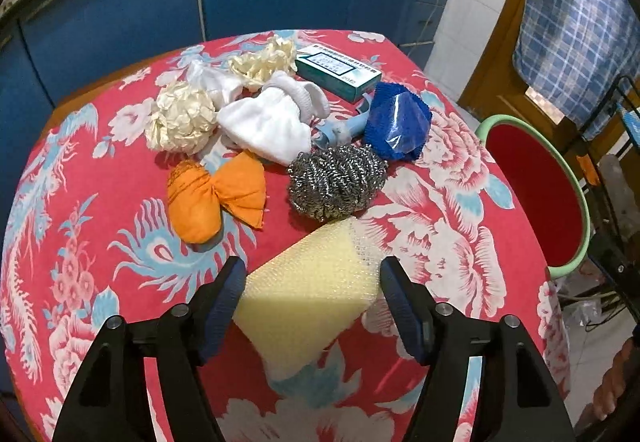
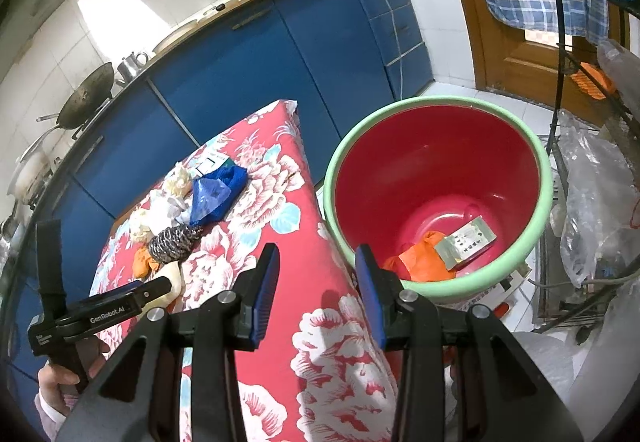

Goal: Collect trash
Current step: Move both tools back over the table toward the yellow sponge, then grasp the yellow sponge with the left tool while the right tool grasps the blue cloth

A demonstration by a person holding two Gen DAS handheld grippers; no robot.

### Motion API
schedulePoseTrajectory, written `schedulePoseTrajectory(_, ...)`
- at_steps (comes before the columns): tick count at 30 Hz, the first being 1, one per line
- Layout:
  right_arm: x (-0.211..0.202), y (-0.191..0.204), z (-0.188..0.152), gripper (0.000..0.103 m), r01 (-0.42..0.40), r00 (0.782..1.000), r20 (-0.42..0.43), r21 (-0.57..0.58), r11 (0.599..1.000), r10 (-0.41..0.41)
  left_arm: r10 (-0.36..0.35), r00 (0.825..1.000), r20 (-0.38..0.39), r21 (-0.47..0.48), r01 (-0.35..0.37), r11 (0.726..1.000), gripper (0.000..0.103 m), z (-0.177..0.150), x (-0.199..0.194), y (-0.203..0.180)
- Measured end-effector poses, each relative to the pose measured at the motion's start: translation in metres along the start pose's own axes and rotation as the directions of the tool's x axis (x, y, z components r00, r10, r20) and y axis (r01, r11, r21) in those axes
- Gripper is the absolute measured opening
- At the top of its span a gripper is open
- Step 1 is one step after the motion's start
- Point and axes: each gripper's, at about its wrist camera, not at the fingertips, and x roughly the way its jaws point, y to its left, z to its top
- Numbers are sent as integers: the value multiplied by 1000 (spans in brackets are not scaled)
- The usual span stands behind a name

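My left gripper point(image 1: 312, 274) is open, its jaws on either side of a yellow sponge point(image 1: 308, 282) on the table; whether the pads touch it I cannot tell. Beyond it lie a steel scourer point(image 1: 336, 182), an orange cloth bundle point(image 1: 212, 198), white cloths point(image 1: 268, 122), cream crumpled gloves point(image 1: 180, 118), a blue net bag point(image 1: 400, 126) and a teal box point(image 1: 340, 72). My right gripper point(image 2: 316, 266) is open and empty above the table's edge, beside the red bucket point(image 2: 432, 170), which holds an orange piece point(image 2: 420, 262) and a small box point(image 2: 468, 242).
The table has a red floral cloth point(image 1: 100, 202). The bucket with its green rim point(image 1: 576, 202) stands on the floor at the table's right. Blue cabinets point(image 2: 240, 74) run behind. A wire rack with plastic bags point(image 2: 592, 182) stands right of the bucket.
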Motion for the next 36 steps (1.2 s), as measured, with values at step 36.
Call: schedulePoseTrajectory(36,22,13,-8,42,-26,997,-75,-19,999,25,-126,992,8,-18,126,992,42,-13,-3,27)
